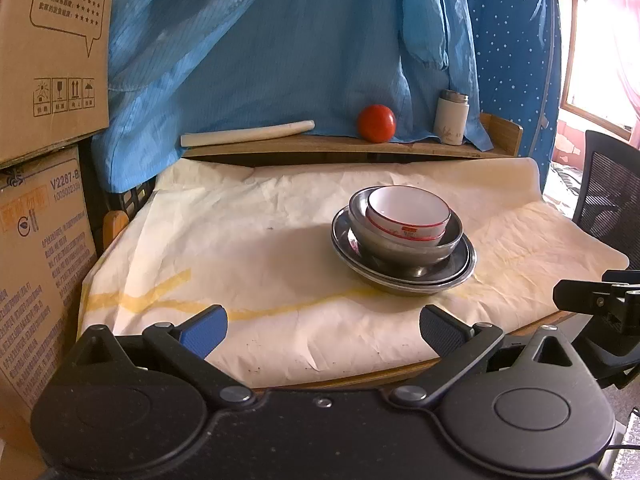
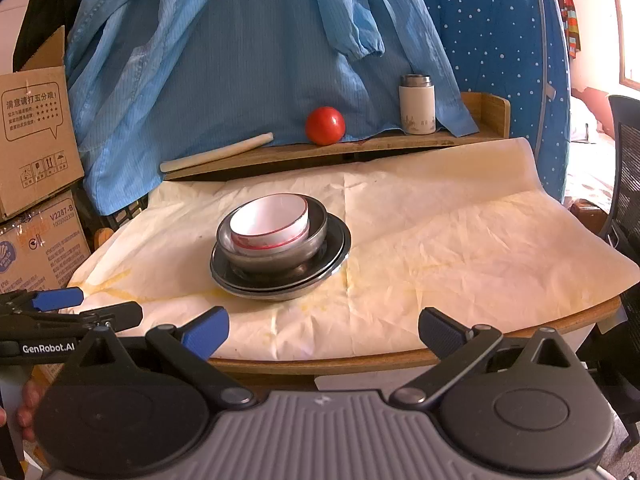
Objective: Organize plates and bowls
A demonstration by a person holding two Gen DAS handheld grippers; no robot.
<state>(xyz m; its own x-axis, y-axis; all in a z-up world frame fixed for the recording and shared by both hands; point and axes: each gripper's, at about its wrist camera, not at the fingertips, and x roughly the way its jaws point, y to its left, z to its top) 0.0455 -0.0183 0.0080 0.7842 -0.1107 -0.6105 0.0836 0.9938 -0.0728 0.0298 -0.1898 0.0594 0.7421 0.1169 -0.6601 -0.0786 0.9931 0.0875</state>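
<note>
- My left gripper (image 1: 323, 330) hung with its jaws spread wide and empty, short of the table's near edge.
- My right gripper (image 2: 323, 330) was likewise spread and empty.
- The white bowl (image 1: 408, 214) sat tilted inside the steel bowl (image 1: 400, 242), which rested on stacked steel plates (image 1: 404, 274), at one o'clock from my left gripper and eleven o'clock from my right.
- A tomato (image 1: 376, 123) sat on the shelf (image 1: 320, 146) at twelve o'clock.

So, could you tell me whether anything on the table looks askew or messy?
The white bowl sits tilted inside the steel bowl, not nested flat. The paper cover is creased, with yellow stains near the front edge.
</note>
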